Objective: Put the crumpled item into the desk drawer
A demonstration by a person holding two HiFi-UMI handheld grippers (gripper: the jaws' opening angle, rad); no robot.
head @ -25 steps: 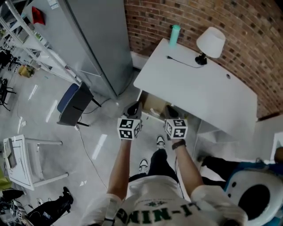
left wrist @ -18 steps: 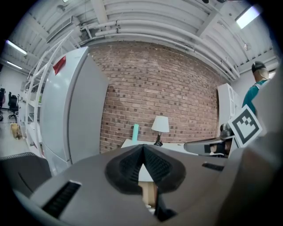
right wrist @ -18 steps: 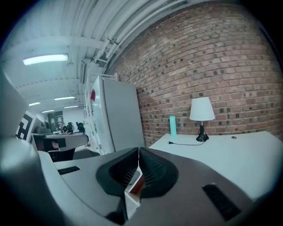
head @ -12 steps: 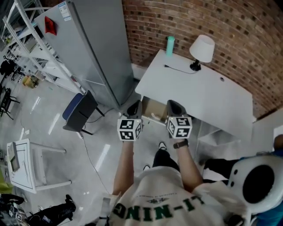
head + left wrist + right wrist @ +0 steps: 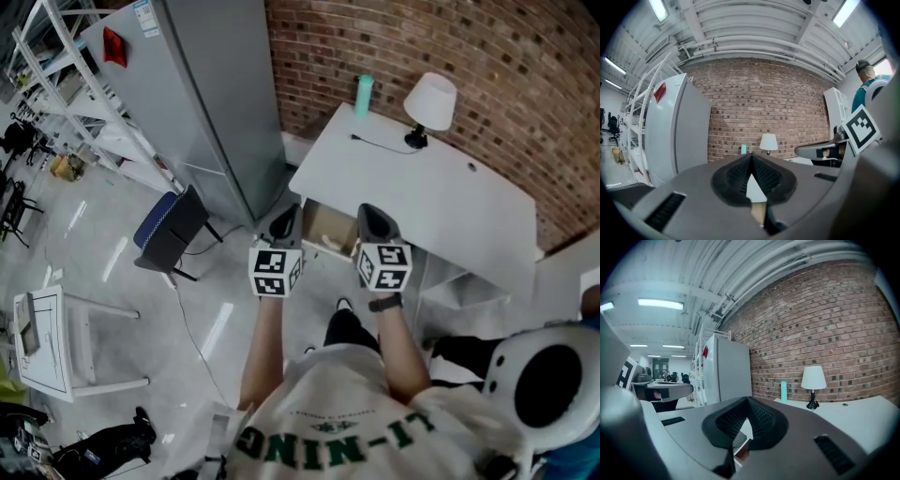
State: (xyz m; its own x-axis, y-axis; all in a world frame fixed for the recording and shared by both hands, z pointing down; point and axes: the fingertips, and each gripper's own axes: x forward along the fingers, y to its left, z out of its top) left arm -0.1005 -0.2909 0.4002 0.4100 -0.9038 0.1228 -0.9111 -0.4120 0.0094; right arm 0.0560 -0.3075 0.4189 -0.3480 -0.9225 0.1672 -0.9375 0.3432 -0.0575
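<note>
A white desk [image 5: 441, 216] stands against the brick wall, and its wooden drawer [image 5: 323, 225] is pulled open at the near left edge. A small pale shape lies inside the drawer; it is too small to say what it is. My left gripper [image 5: 284, 223] hovers shut over the drawer's left end, and in its own view the left gripper [image 5: 751, 157] has its tips meeting with nothing between them. My right gripper [image 5: 372, 217] is held over the drawer's right end. The right gripper [image 5: 747, 401] is likewise shut and empty. No crumpled item shows in either gripper.
A white lamp [image 5: 429, 101] with its cable and a teal bottle [image 5: 364, 96] stand at the desk's back. A tall grey fridge [image 5: 206, 103] stands left of the desk, with a blue chair [image 5: 169, 225] before it. Another person's seat [image 5: 548, 403] is at the lower right.
The head view has swung a little, so the desk sits slightly differently in frame. Both grippers have stayed shut, side by side at the open drawer, the right one a little higher.
</note>
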